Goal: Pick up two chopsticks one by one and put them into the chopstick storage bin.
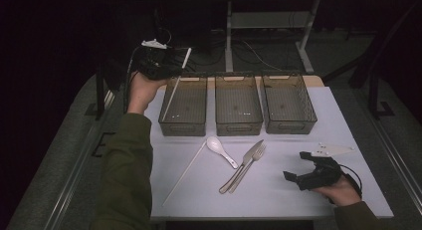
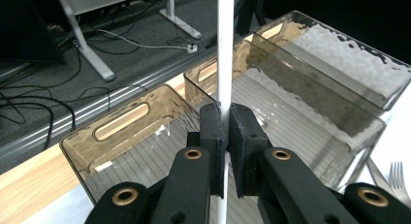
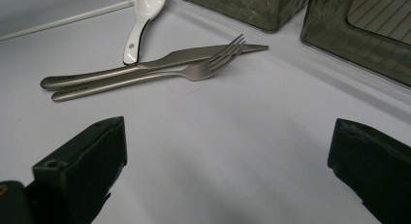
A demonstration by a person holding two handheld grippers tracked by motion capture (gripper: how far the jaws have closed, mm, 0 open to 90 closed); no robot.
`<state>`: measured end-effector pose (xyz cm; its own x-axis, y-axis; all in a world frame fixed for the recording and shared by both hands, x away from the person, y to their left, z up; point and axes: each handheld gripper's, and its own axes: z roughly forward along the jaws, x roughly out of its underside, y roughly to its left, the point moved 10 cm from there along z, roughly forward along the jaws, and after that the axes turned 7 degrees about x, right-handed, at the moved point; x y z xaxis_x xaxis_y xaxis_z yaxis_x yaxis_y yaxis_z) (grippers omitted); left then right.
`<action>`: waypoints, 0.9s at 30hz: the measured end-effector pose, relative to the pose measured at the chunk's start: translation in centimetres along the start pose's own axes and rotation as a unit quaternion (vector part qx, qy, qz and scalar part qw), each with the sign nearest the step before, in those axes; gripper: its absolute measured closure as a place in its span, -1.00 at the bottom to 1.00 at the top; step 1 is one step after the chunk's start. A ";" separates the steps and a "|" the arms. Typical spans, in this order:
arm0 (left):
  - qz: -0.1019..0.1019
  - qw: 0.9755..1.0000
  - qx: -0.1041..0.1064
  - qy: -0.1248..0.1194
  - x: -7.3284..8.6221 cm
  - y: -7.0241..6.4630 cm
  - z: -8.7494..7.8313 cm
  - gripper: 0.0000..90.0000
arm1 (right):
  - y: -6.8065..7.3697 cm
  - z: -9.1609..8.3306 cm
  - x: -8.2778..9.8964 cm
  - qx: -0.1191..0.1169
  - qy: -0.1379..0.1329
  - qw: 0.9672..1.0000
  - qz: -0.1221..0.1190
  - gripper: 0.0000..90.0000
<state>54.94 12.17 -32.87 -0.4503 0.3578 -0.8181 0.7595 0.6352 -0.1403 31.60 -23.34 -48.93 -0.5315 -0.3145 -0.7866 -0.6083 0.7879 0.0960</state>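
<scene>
Left tongs (image 1: 171, 65) clenched on a white chopstick (image 1: 174, 85), held slanting over the left bin (image 1: 183, 121); not yet dropped in. All three bins look empty. Second chopstick (image 1: 185, 171), spoon (image 1: 219, 148), knife (image 1: 244, 165), fork (image 1: 251, 163) left on bench (image 1: 278, 200). Right tongs (image 1: 298, 165) released, idle near right

Just beyond the left gripper's matt black plastic pads (image 2: 242, 136), the bin (image 2: 145, 132) is smoky, rippled clear plastic; the clamped chopstick (image 2: 225, 54) is smooth white plastic.

White chopstick (image 1: 175, 84), slanted, lower end inside the left bin (image 1: 182, 121).
</scene>
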 end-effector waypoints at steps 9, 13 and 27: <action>-0.010 1.000 0.003 0.024 2.4 0.5 2.7 0.86 | -0.1 0.0 0.1 -0.001 0.003 1.000 0.003 -0.99; -0.020 0.999 0.004 0.027 3.7 0.7 3.8 0.86 | -0.1 -0.1 0.1 0.000 0.001 1.000 0.003 -0.99; -0.049 0.998 -0.003 0.028 6.3 1.6 6.5 0.86 | -0.2 -0.1 0.2 0.001 0.003 1.000 0.006 -0.99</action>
<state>56.31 11.00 -41.85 -0.5473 0.3311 -0.7686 0.7079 0.6730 -0.2142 31.53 -23.62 -49.05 -0.5428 -0.3083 -0.7812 -0.6002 0.7931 0.1040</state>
